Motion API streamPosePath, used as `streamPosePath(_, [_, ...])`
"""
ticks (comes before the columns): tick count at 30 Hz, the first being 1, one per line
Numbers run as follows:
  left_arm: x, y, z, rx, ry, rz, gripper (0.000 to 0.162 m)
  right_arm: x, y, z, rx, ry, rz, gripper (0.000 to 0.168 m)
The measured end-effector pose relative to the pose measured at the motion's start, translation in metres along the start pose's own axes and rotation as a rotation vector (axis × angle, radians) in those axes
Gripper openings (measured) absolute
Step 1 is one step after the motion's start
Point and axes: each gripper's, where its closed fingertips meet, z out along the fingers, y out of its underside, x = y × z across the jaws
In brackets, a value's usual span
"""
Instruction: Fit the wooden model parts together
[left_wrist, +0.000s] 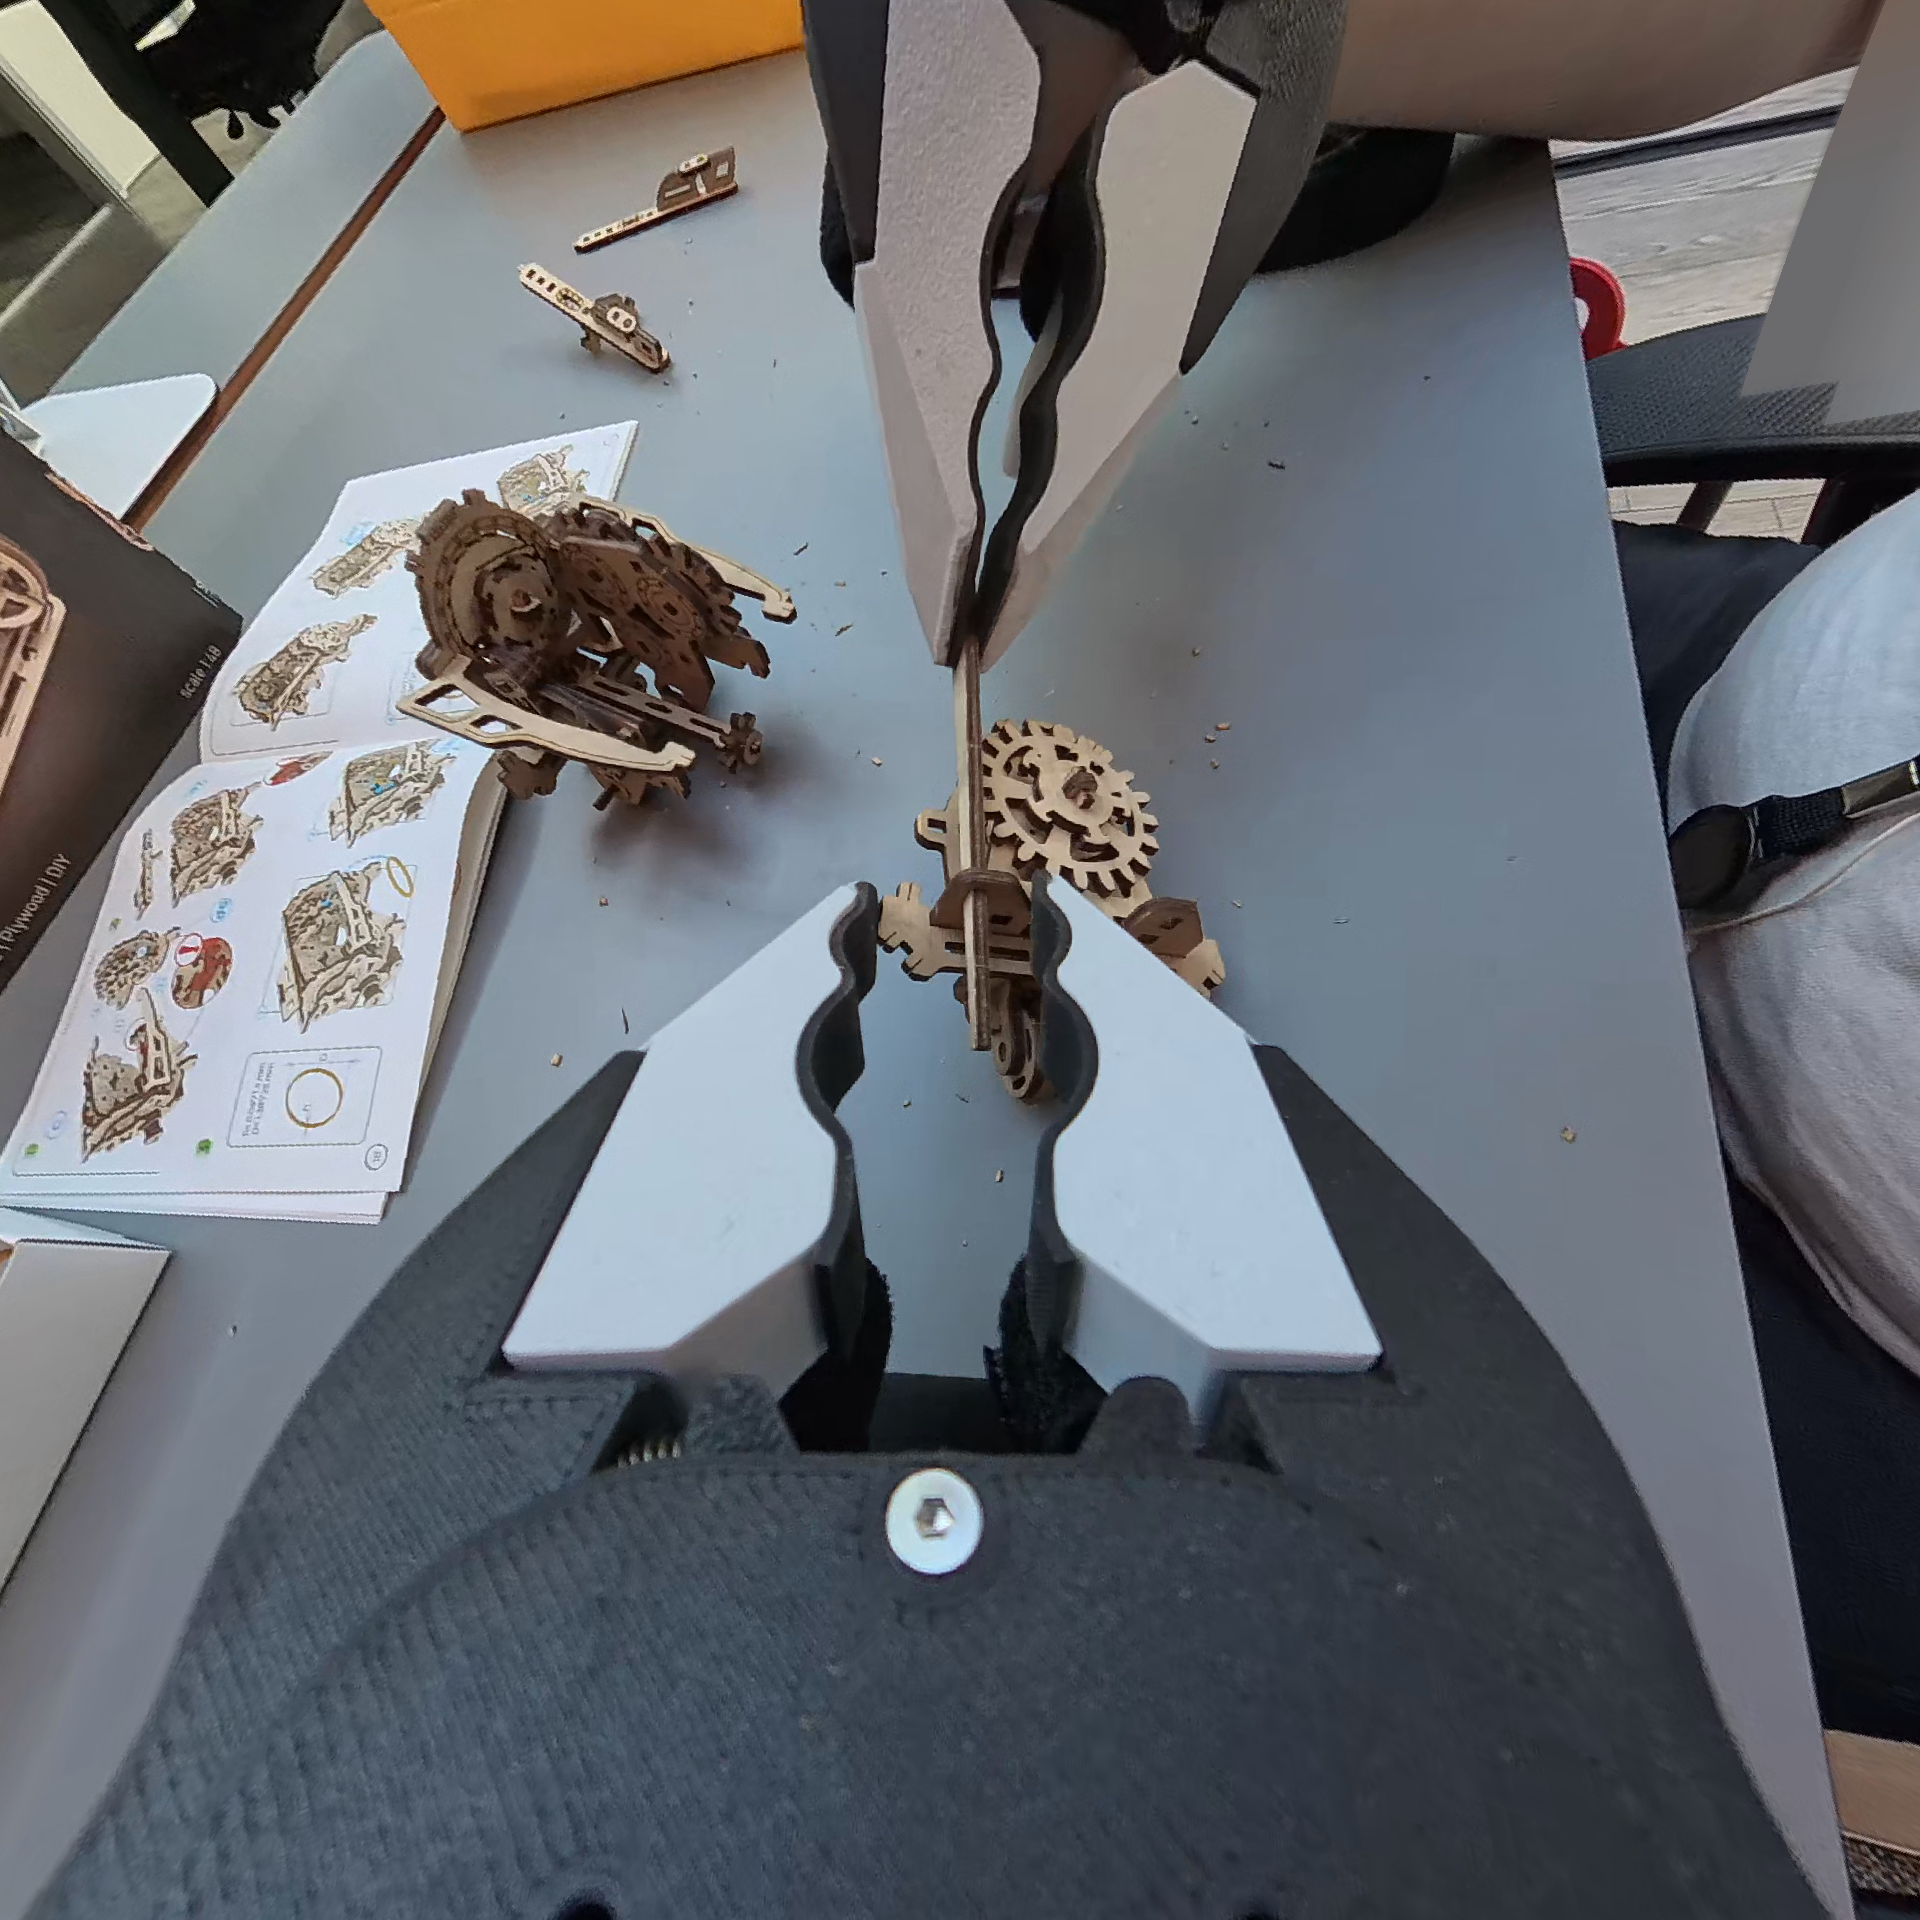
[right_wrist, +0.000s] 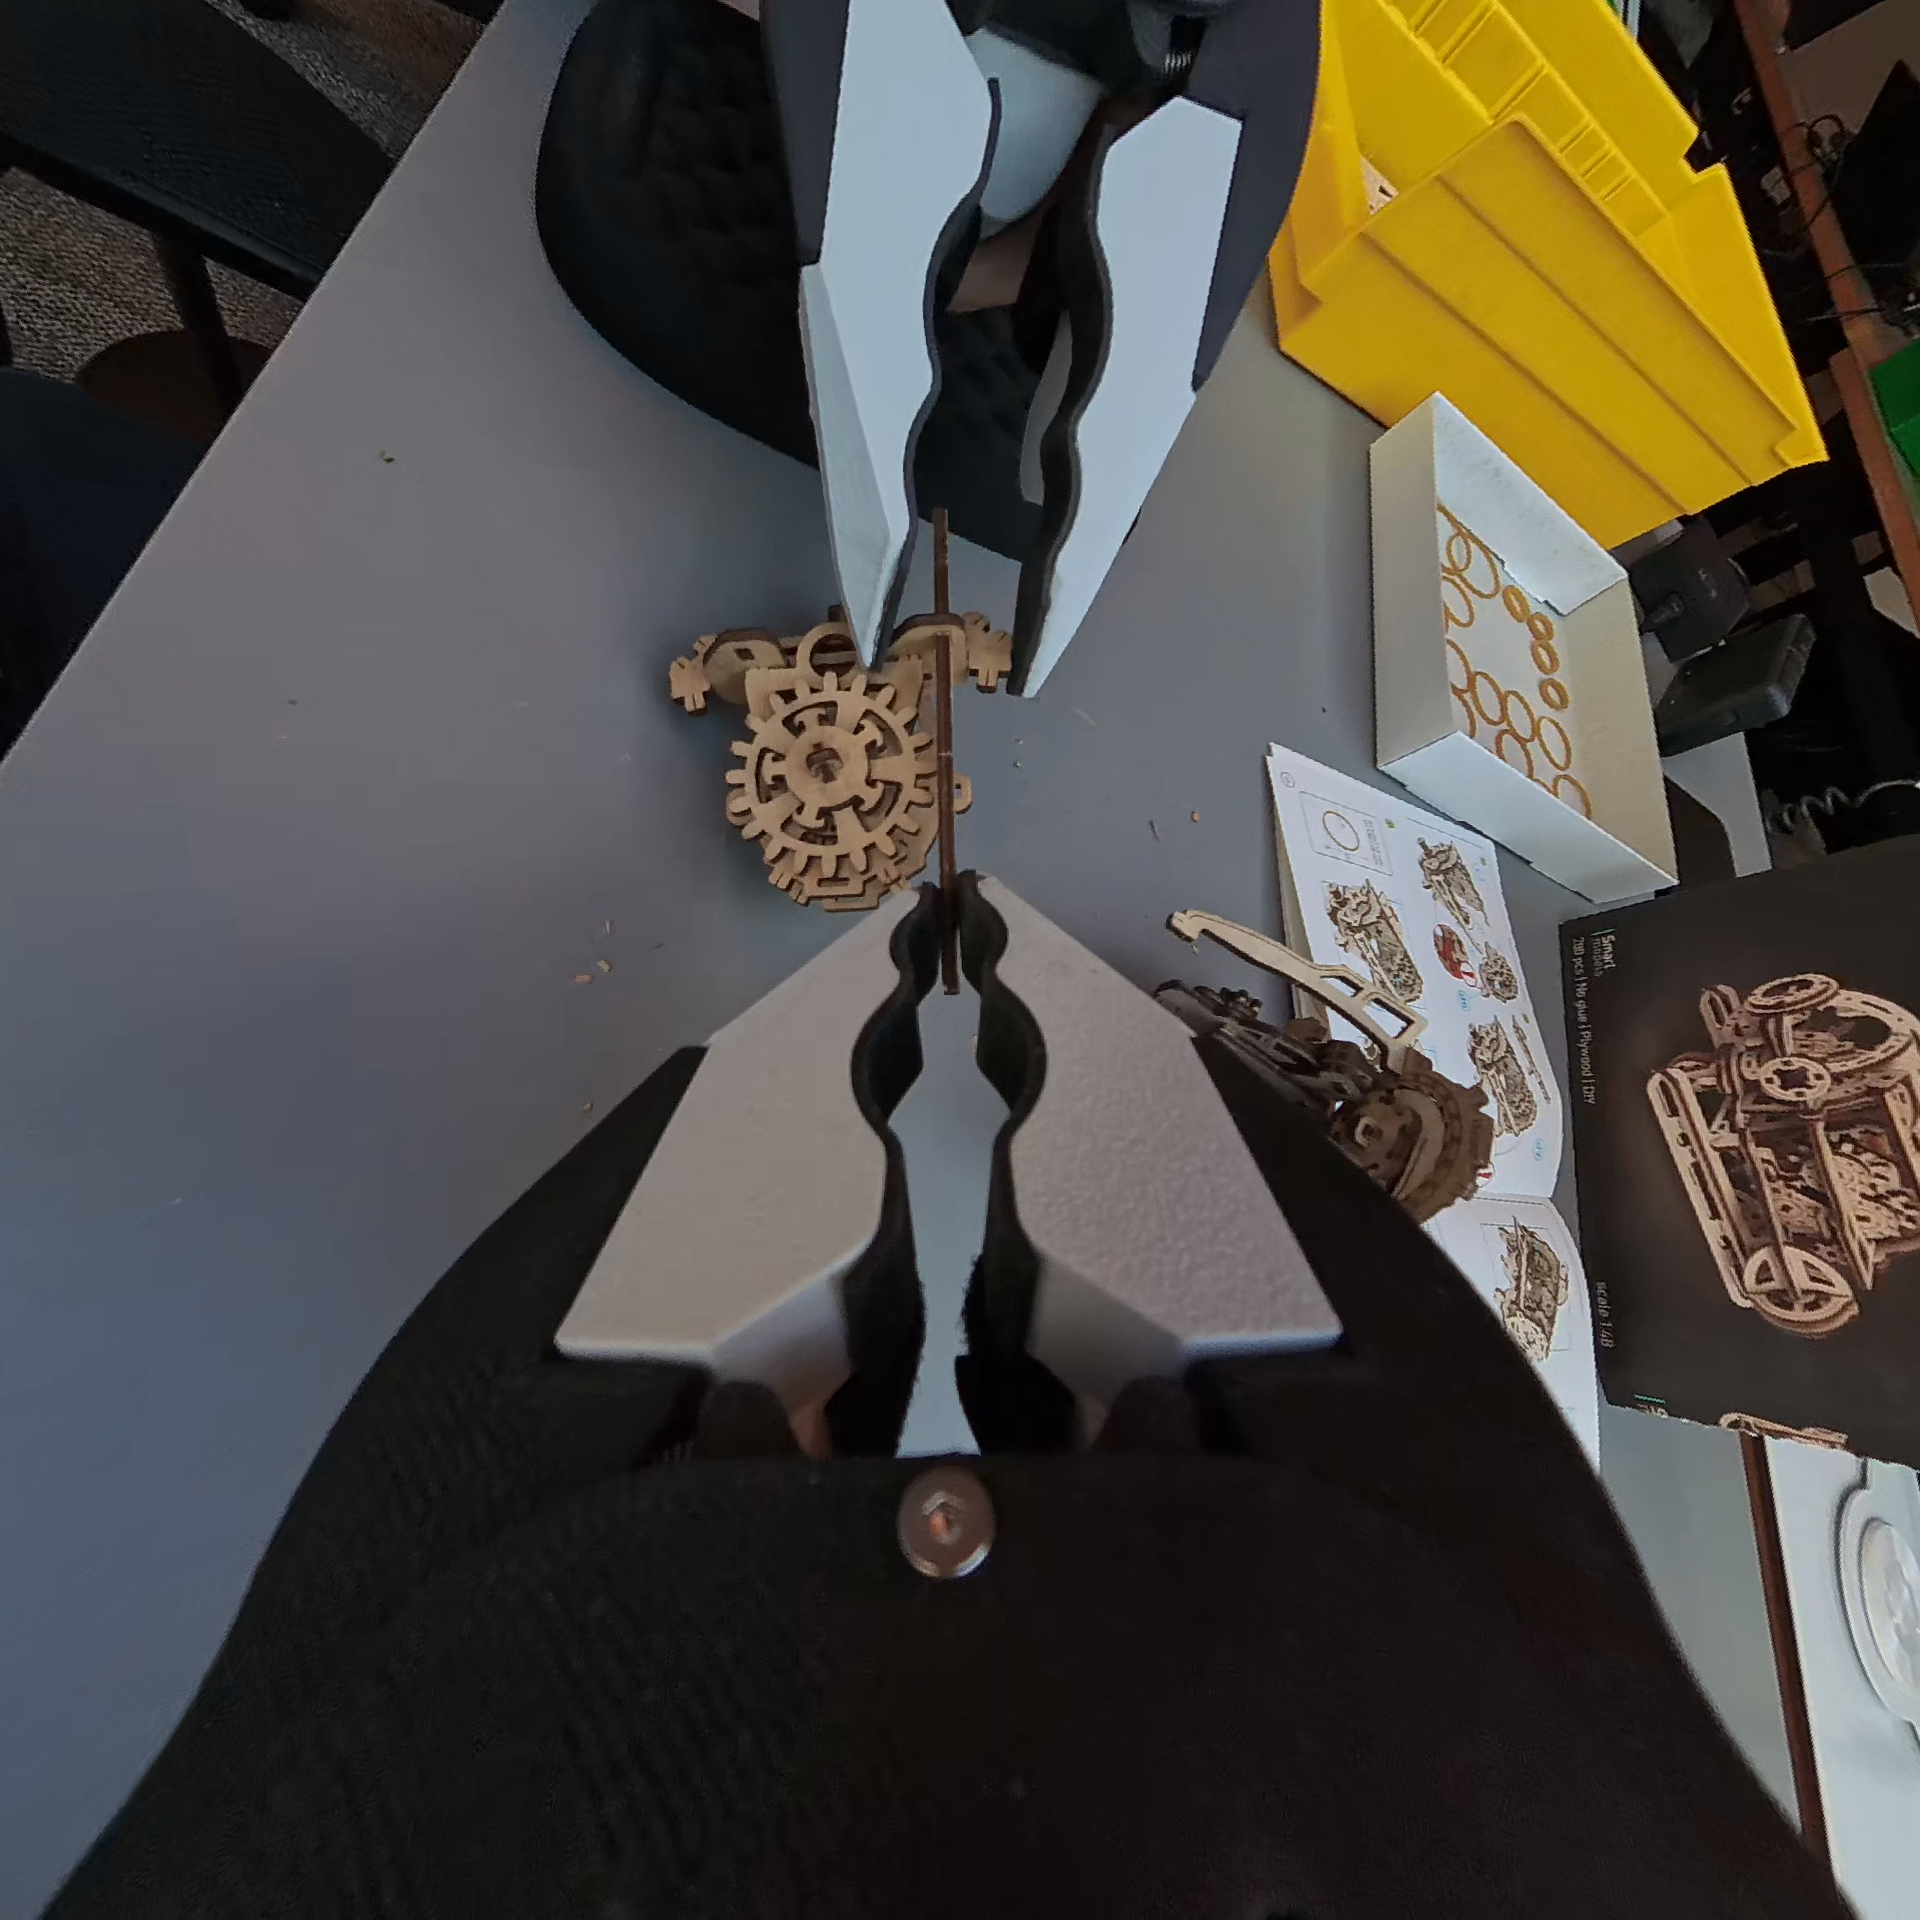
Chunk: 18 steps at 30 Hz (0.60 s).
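A light wooden gear assembly (left_wrist: 1070, 810) lies flat on the grey table (left_wrist: 1351, 727). A thin dark wooden strip (left_wrist: 971, 769), seen edge-on, stands over it and passes through a small collar on the assembly. My right gripper (right_wrist: 945, 891) is shut on the near end of the strip (right_wrist: 943, 769); it shows from the top in the left wrist view (left_wrist: 964, 649). My left gripper (left_wrist: 954, 909) is open, its fingers either side of the strip and the collar. It enters from the top in the right wrist view (right_wrist: 951, 670), over the assembly (right_wrist: 821, 779).
A larger dark wooden model (left_wrist: 582, 644) sits on an open instruction booklet (left_wrist: 260, 935), beside a black box (right_wrist: 1756, 1122). Two loose wooden pieces (left_wrist: 597, 317) lie farther back. Yellow bins (right_wrist: 1538, 260) and a white box of rings (right_wrist: 1507, 665) stand nearby. A person's lap (left_wrist: 1818, 883) is at the table edge. The left gripper's tips are roughly 5 cm from the right gripper's.
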Motion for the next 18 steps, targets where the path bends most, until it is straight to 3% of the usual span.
streamPosePath(18, [0.0063,-0.0042,0.0000,0.024,-0.013,0.048,0.027,-0.0053,-0.0028,-0.0067,0.058,-0.001,0.018,0.003])
